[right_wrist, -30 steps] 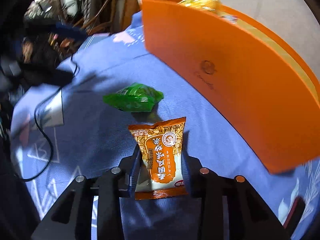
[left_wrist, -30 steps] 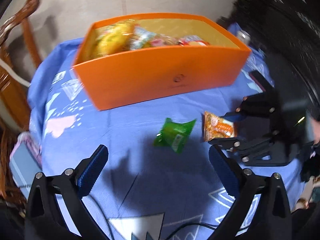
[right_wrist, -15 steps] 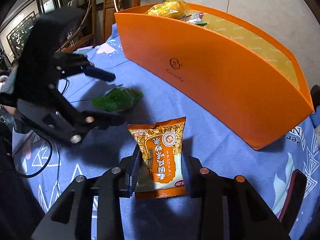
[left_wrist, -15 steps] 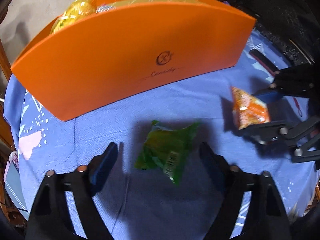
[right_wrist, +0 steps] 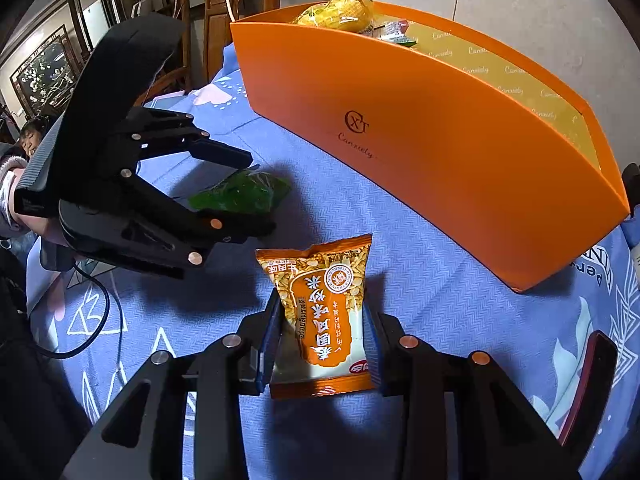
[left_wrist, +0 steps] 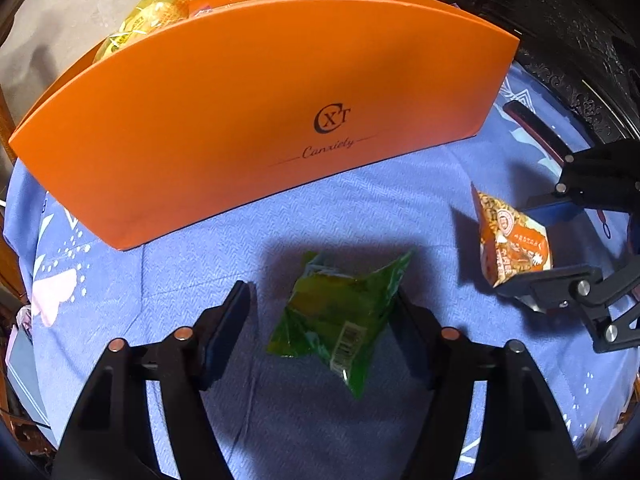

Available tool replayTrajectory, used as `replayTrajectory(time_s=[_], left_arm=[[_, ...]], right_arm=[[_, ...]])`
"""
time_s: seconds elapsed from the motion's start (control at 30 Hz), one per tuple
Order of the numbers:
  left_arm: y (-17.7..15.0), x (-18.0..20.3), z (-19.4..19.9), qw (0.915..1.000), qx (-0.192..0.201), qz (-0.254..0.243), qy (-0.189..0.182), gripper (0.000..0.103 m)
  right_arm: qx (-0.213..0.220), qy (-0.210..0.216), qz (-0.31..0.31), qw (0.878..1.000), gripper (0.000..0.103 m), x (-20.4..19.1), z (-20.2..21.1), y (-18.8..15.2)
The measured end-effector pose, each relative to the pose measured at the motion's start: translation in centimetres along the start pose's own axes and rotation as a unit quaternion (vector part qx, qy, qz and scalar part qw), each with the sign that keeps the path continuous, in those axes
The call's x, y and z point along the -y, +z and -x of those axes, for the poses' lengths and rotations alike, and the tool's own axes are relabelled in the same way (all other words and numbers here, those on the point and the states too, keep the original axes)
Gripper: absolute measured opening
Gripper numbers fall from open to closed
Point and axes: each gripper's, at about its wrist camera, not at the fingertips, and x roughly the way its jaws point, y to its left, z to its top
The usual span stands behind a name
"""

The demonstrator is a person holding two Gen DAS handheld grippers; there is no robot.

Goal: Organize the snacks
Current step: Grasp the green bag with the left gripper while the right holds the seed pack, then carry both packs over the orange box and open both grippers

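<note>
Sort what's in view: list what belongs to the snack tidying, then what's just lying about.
Belongs to the job:
- green packet, between the closing left gripper fingers
- orange packet, held by the right gripper
- orange box

Lying about:
- black cable
- wooden chair

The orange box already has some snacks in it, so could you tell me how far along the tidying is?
Done: several packets, one yellow, sit in the orange box. In hand: the right gripper grips the orange packet; the left gripper is closing around the green packet on the blue cloth. Left: both packets must go into the box.
</note>
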Motion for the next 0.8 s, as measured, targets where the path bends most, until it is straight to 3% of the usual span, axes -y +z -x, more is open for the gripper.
replayTrajectory(time_s=[0.33,0.8], left_arm=[[0.1,0.3,0.0,1.0000,-0.002,-0.002,-0.005,0.043],[0.4,0.0,2.5,0.9998,0.016,0.013,0.000,0.041]], right_arm=[[-0.003,-0.003,0.000,1.000,0.037,0.1,-0.3,0.2],[0.013,-0.013,-0.010,1.000,0.037,-0.3,0.7,0.0]])
